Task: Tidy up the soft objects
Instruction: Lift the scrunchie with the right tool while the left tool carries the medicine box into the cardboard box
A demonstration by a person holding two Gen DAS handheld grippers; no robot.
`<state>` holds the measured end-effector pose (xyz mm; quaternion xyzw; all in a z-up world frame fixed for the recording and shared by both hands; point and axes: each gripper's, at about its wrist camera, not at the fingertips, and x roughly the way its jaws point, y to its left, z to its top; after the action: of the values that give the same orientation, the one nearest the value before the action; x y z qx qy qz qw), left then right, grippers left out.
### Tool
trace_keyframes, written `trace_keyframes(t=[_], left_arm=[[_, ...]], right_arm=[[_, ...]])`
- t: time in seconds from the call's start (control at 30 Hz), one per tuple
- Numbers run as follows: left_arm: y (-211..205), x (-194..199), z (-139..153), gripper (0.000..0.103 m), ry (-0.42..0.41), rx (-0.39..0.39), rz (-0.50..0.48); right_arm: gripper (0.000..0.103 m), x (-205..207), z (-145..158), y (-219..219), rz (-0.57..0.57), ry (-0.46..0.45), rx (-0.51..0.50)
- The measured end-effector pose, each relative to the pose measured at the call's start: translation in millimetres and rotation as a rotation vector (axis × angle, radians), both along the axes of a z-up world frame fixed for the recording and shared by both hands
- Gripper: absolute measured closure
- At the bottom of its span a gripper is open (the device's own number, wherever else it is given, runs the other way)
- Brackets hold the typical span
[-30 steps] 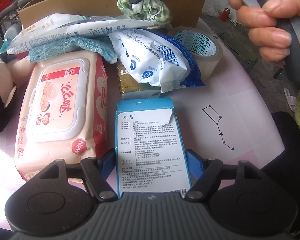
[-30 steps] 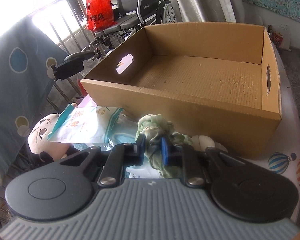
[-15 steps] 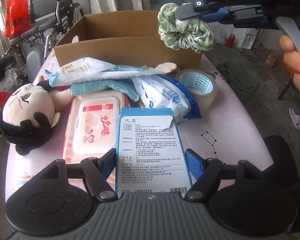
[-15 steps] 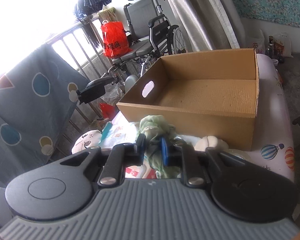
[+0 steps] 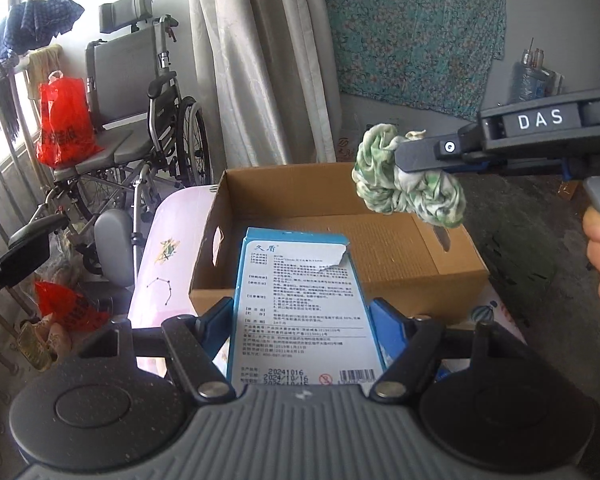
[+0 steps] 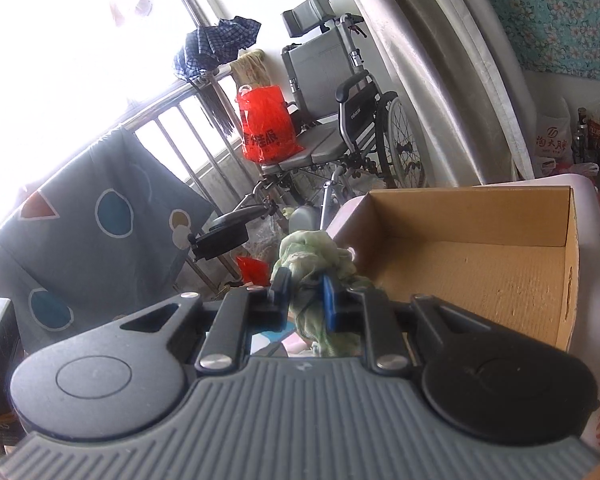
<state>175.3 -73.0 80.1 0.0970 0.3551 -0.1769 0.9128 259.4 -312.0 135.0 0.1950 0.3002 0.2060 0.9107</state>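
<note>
Carrying is the step in hand: the left tool [image 5: 302,312] is clamped on a flat blue-and-white packet [image 5: 300,304], and the right tool [image 6: 305,294] is pinched shut on a green scrunchie [image 6: 314,264], both held up before the empty cardboard box [image 6: 476,264]. Next, each needs moving over the box, then opening. The worktop [image 5: 168,248] and its remaining items lie mostly hidden beneath the tools.

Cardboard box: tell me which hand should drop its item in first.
Right, probably. In the left wrist view, the right tool holds the green scrunchie over the open cardboard box. The left tool grips the blue packet nearer the box's front wall.
</note>
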Motion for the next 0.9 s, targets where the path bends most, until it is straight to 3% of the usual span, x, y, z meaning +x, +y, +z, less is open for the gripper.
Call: trace_keyframes(t=[0.17, 0.33, 0.5, 0.53, 0.57, 0.6, 0.7, 0.77, 0.83, 0.9], left_arm=[[-22.6, 102.3, -7.7, 0.028, 0.041, 0.038, -0.002], [-50.0, 207.4, -47.9, 0.029, 0.078, 0.153, 0.047], [-55.7, 299.6, -92.7, 0.029, 0.210, 0.106, 0.091], [-56.5, 312.4, -99.1, 0.035, 0.221, 0.100, 0.100], [-57.1, 323.9, -105.2, 0.061, 0.228, 0.100, 0.109], [-58.2, 331.2, -108.3, 0.074, 0.230, 0.098, 0.114], [-55.7, 356.2, -118.4, 0.069, 0.271, 0.059, 0.133], [-52.6, 363.5, -120.2, 0.066, 0.257, 0.035, 0.150], [-55.0, 370.4, -125.7, 0.059, 0.259, 0.070, 0.160], [-57.0, 371.8, -128.8, 0.046, 0.267, 0.094, 0.162]], right_arm=[[0.088, 105.7, -35.6, -9.0, -0.011, 0.199, 0.088], [0.088, 197.1, -96.4, -20.4, -0.081, 0.371, 0.141], [0.088, 259.5, -148.8, -24.1, -0.132, 0.482, 0.150], [0.088, 270.1, -158.6, -23.4, -0.144, 0.499, 0.152], [0.088, 280.3, -165.9, -22.6, -0.148, 0.509, 0.155], [0.088, 288.0, -171.3, -22.8, -0.156, 0.516, 0.159], [0.088, 309.9, -187.3, -23.9, -0.174, 0.519, 0.181], [0.087, 319.3, -197.5, -25.5, -0.177, 0.529, 0.190], [0.087, 322.6, -205.5, -25.2, -0.180, 0.545, 0.196], [0.087, 320.7, -215.6, -25.1, -0.169, 0.581, 0.216]])
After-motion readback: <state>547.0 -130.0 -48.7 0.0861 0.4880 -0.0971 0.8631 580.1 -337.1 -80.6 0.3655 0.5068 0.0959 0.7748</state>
